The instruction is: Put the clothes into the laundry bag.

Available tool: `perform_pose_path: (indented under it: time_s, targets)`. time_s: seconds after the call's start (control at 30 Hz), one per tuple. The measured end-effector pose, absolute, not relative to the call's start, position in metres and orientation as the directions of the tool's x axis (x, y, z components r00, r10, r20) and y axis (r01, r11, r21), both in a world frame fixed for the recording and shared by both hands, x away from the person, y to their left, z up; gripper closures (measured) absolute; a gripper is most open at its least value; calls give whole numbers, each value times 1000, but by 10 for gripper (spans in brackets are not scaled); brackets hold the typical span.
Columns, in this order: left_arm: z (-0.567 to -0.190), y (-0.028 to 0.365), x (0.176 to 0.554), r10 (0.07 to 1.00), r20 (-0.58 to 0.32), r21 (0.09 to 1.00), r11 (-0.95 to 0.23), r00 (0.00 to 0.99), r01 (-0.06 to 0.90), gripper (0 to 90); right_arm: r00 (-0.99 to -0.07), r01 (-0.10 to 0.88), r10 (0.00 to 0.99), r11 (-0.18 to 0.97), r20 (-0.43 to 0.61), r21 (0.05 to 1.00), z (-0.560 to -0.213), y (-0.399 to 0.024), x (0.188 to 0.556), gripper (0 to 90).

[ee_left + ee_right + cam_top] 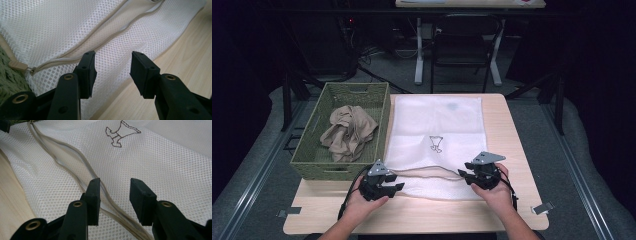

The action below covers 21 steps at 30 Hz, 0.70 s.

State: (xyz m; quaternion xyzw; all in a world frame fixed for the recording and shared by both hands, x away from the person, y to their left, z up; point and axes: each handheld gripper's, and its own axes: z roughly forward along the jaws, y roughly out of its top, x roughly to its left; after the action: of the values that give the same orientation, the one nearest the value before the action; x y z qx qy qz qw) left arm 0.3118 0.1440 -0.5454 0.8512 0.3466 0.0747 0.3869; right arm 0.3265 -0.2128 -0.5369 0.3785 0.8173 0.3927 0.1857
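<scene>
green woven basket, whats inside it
Inside the green woven basket lies a crumpled beige cloth garment on the basket floor. Whatever is beneath the garment is covered and cannot be seen.

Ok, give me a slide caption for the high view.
Both grippers, left and right, open at the near zipper edge of a white mesh laundry bag.

Lab: dark curtains [242,75], floor cables [372,55]
</scene>
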Motion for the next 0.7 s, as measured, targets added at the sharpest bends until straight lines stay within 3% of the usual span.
perform_pose_path:
  time_s: [0.7]
  targets:
    - [-549, 140, 312, 644, -143, 709, -463, 752, 531, 523, -673, 454, 739, 447, -32, 771, -534, -203, 325, 542]
